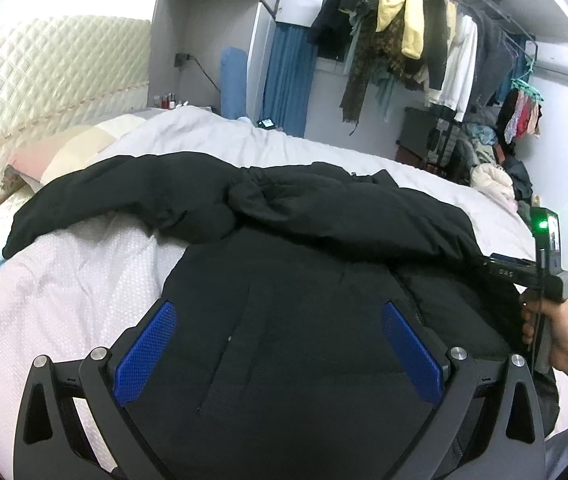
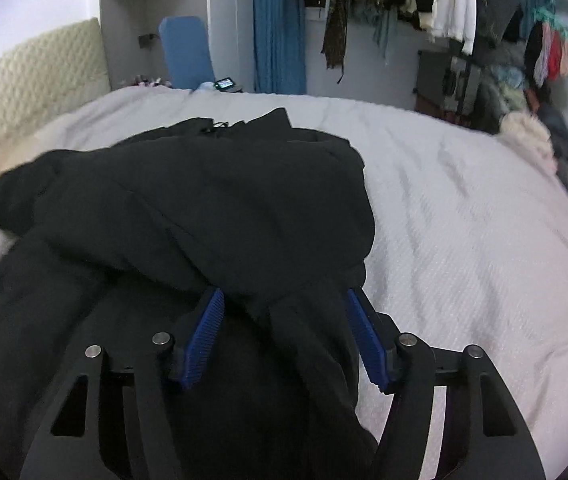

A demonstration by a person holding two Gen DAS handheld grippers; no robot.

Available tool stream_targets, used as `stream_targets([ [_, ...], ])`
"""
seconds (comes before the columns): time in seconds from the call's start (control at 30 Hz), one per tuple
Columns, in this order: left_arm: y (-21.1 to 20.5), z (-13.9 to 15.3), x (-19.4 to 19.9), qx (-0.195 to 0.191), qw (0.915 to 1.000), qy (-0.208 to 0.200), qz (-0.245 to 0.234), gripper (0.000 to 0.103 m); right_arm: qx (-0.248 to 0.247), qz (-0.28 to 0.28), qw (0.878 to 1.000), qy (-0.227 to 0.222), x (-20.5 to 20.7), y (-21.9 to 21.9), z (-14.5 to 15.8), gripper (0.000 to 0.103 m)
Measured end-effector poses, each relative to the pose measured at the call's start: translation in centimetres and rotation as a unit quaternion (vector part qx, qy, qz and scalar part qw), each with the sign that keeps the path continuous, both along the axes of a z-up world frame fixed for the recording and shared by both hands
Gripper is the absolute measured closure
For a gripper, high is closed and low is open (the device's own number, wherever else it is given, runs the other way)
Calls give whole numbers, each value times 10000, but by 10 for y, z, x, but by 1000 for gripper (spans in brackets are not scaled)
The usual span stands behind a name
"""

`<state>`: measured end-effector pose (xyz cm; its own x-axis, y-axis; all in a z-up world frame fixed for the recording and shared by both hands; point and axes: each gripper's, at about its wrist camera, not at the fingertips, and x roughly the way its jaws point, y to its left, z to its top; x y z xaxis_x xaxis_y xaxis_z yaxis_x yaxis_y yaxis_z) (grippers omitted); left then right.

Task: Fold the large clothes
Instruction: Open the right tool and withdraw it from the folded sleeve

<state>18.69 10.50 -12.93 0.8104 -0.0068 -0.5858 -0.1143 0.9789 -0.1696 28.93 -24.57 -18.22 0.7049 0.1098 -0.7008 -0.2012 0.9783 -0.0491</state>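
Note:
A large black padded jacket (image 1: 304, 248) lies spread on the white bed cover (image 1: 83, 280), one sleeve stretched out to the left. My left gripper (image 1: 279, 312) is open just above the jacket's body, its blue pads (image 1: 145, 352) wide apart. In the right wrist view the jacket (image 2: 187, 208) is bunched, with a fold of it lying between the blue pads (image 2: 364, 340) of my right gripper (image 2: 284, 300), whose jaws stand apart. The right gripper also shows at the jacket's right edge in the left wrist view (image 1: 500, 268), held by a hand.
A quilted cream headboard (image 1: 43, 80) and pillows (image 1: 63, 148) are at the left. A rack of hanging clothes (image 1: 424, 48) and a pile of laundry (image 1: 496, 176) stand beyond the bed at the right. Bare bed cover (image 2: 464, 220) lies right of the jacket.

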Motion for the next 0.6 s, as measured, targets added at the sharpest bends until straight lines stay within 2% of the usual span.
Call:
stream_targets([
  [0.1,2,2,0,60,9998,-145,113,0,-55,-212,9995,-213,5,0,-4,42],
  [0.2,2,0,2,23,9998,-124,143,0,-235,-61,9986,-471,8,9,-8,50],
  [0.27,1,-4,5,57,9998,-71,158,0,-317,-19,9976,-608,8,13,-9,65],
  [0.37,0,-5,7,53,9999,-32,143,0,-208,-102,9969,-746,8,15,-5,80],
  [0.47,-2,-3,7,-9,9999,-130,107,0,-67,-190,9965,-814,8,17,-1,85],
  [0.6,-5,0,6,-6,9998,-173,62,0,140,-216,9964,-806,10,15,2,85],
])
